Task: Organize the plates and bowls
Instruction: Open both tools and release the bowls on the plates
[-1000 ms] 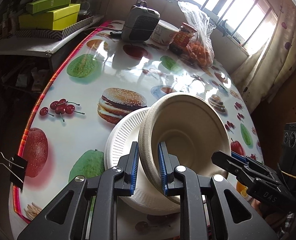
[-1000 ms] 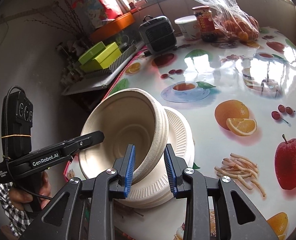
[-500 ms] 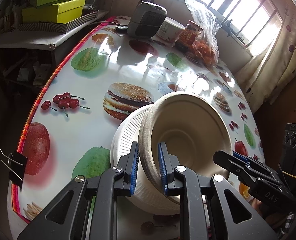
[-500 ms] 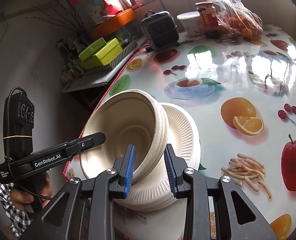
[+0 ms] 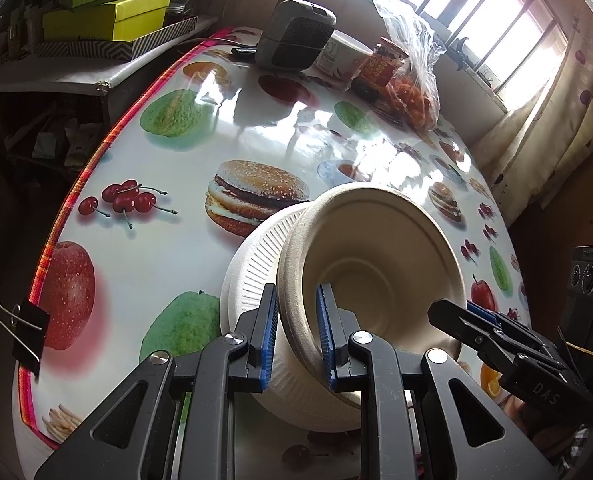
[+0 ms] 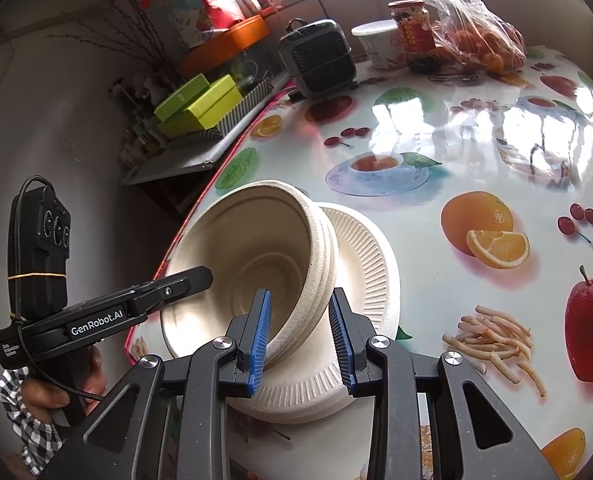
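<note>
Two grippers we hold clamp bowl stack (image 5: 376, 264): left gripper (image 5: 295, 334) pinches near rim, right gripper (image 6: 301, 336) pinches opposite rim; bowls tilted, resting on ribbed plate stack (image 6: 370, 264) near edge of fruit-print table (image 6: 476, 152); heater (image 5: 296, 34) far beyond

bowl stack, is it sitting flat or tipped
Tipped. The bowl stack leans with its mouth turned sideways, toward the left gripper, over the paper plates. Both grippers clamp its rim; right gripper.
</note>
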The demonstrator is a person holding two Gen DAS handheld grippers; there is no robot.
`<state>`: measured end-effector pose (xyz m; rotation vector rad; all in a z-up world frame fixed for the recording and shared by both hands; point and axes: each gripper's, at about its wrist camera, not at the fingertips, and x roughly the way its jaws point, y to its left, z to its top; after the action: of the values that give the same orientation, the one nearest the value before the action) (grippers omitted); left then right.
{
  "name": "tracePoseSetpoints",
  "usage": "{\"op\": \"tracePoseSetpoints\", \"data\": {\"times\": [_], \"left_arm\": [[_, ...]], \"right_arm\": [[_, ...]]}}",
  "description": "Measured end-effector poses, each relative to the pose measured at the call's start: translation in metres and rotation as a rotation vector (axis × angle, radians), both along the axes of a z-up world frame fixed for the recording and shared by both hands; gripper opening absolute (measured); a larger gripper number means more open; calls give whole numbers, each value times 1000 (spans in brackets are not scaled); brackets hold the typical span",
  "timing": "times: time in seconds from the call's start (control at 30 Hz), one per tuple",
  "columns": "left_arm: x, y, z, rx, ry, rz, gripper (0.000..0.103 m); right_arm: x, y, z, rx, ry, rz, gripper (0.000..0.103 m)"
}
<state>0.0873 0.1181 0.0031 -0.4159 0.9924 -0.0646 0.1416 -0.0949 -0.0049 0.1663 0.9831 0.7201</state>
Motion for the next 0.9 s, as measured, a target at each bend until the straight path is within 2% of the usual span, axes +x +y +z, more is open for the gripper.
{"op": "tracePoseSetpoints", "data": {"times": [0.6, 0.77, 0.9], "left_arm": [[1, 1, 0, -27, 1, 4, 20], [1, -1, 0, -33, -4, 2, 22], [1, -2, 1, -33, -5, 1, 23]], "right_arm": [[2, -3, 2, 3, 1, -6, 30], [0, -3, 3, -2, -8, -5, 40], [-2, -2, 6, 0, -15, -8, 42]]}}
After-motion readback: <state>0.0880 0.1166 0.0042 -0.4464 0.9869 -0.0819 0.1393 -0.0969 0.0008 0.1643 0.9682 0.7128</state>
